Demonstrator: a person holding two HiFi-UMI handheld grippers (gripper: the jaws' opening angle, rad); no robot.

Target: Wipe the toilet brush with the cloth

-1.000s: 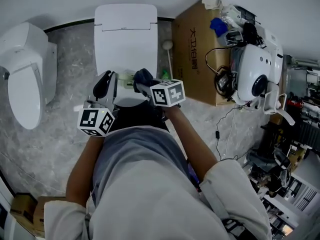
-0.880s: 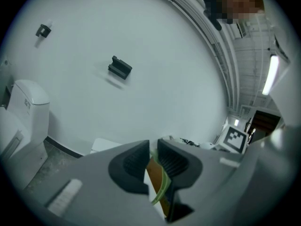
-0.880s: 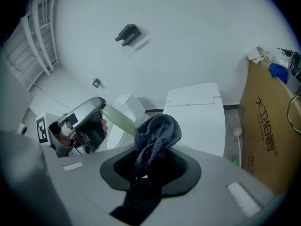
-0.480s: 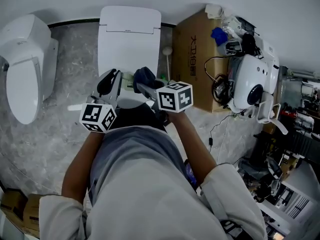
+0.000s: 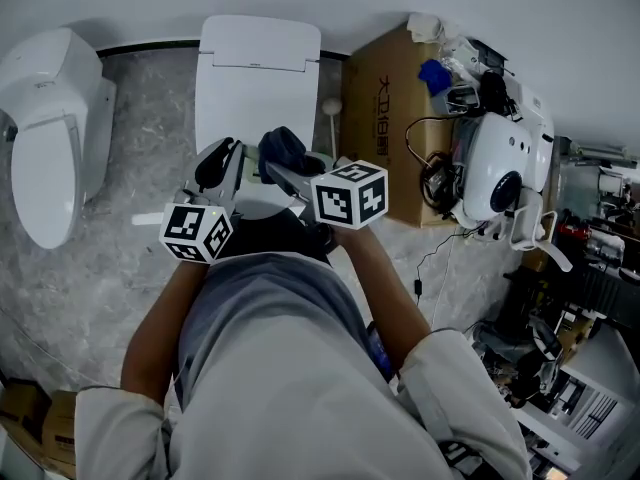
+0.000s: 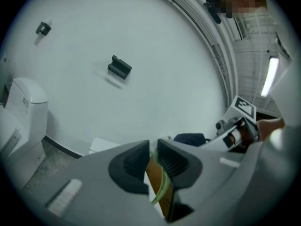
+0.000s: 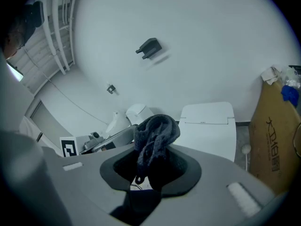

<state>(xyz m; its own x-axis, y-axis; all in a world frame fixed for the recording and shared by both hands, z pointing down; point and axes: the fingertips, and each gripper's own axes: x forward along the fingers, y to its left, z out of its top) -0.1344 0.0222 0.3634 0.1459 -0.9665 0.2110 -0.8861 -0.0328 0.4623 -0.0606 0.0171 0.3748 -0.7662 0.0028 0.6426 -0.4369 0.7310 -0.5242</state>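
While the person stands over the closed toilet (image 5: 260, 68), both grippers are held up in front of the chest, close together, tips pointing at the wall. Left gripper (image 5: 222, 160): in its own view the jaws are almost together, clamped on a thin flat piece with a pale green edge and a brownish face. That piece is the toilet brush (image 6: 162, 187), and most of it is hidden behind the jaw pads. In the head view a white bar end pokes out left of the left gripper's marker cube (image 5: 196, 236) (can't tell if it belongs to the brush). Right gripper (image 5: 280, 171): jaws closed down on the cloth (image 7: 156, 133), a dark blue knitted wad that bulges up above the fingertips, with one fold hanging down into the jaw gap. In the head view the cloth (image 5: 283, 148) sits just right of the left gripper's tips, near the brush. No view shows clearly whether cloth and brush touch.

A second toilet (image 5: 50, 128) stands to the left on the grey marbled floor (image 5: 130, 268). A cardboard box (image 5: 385, 98) stands to the right of the closed toilet. A white ball-topped stick (image 5: 331, 108) stands upright between that toilet and the box. A white rounded machine (image 5: 500, 158) with cables lies right of the box. A small dark bracket (image 6: 120, 68) is fixed on the white wall.
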